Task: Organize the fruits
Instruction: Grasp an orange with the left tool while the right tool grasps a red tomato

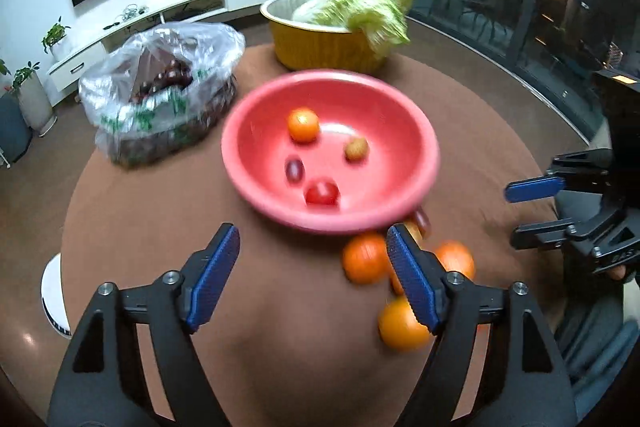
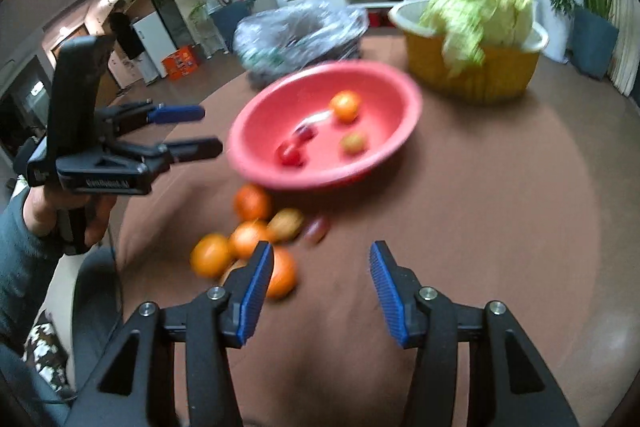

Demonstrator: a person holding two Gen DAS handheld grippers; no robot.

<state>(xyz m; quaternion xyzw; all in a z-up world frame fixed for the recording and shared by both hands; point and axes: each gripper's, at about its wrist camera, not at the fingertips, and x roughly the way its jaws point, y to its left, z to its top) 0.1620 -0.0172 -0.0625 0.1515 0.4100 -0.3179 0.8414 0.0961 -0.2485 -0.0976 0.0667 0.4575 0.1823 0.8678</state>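
Here both grippers' ribbed blue fingers (image 1: 408,279) gape empty before the smooth round red bowl (image 1: 400,211).

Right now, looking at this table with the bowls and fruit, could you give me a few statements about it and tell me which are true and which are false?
1. The pink bowl holds four small fruits. True.
2. The cabbage sits in the pink bowl. False: it sits in the yellow bowl behind it.
3. The left gripper is clamped on an orange. False: its jaws are apart with nothing between them.
4. Several oranges lie on the table outside the pink bowl. True.
5. The plastic bag is inside the yellow bowl. False: it stands on the table beside the pink bowl.
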